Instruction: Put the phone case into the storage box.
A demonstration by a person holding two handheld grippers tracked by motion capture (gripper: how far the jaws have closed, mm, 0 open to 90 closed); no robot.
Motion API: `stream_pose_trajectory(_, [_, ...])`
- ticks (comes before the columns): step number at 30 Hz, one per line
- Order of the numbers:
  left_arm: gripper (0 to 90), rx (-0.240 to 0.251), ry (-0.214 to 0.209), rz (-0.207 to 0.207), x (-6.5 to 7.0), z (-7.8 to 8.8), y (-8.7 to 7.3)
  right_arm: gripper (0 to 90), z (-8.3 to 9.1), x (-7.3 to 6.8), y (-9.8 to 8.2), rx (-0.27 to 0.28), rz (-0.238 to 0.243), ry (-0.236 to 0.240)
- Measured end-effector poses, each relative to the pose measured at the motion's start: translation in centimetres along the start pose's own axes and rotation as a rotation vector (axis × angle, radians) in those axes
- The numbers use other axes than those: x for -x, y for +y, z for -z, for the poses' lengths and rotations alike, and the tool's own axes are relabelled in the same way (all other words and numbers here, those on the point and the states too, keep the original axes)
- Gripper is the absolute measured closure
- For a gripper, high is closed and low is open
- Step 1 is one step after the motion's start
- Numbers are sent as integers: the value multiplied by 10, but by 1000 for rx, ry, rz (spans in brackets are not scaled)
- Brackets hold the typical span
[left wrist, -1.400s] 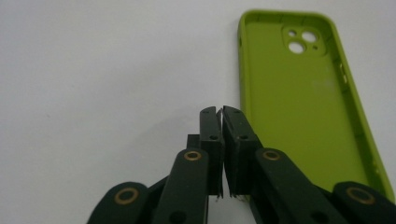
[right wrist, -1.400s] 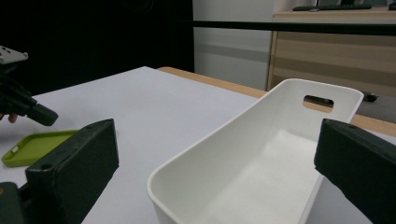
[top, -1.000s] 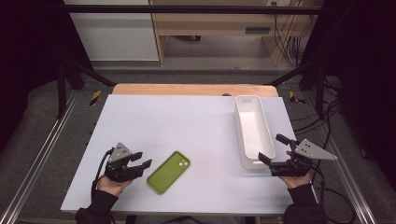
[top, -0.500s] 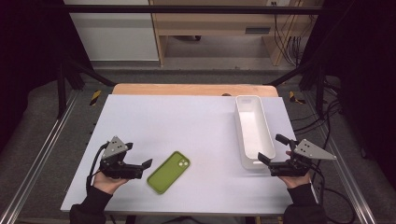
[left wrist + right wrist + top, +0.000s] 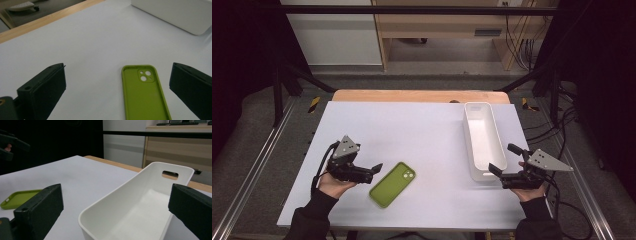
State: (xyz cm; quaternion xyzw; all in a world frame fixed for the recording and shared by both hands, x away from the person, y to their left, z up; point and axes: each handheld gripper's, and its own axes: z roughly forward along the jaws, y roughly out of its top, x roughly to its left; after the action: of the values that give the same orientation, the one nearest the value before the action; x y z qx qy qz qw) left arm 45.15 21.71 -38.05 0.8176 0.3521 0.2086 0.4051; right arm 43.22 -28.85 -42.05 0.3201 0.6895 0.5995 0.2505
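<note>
Phone case [image 5: 143, 92], lime green and lying hollow side up on the white table [image 5: 412, 125], sits just ahead of the left gripper [image 5: 374, 170], whose jaws have just been opening and now stand wide with nothing between them. The right gripper [image 5: 499, 170] also gapes wide, empty, with the white bin [image 5: 140, 212] right in front of its jaws. To grasp well, I would bring the left jaws down astride the case's long edges and close squarely. No brand or writing is readable anywhere.
</note>
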Motion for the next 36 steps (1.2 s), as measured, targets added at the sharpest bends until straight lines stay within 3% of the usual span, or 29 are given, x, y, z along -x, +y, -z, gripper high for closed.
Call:
stream_pose_trajectory(11, [0, -50, -8, -6, 2, -21, 2, 0, 0, 0, 0, 5, 1, -1])
stream_pose_trajectory(16, [0, -70, 5, 3, 2, -31, -3, 0, 0, 0, 0, 4, 0, 0])
stream_pose_trajectory(36, [3, -156, -23, 20, 4, -57, -22, 0, 0, 0, 0, -1, 0, 1])
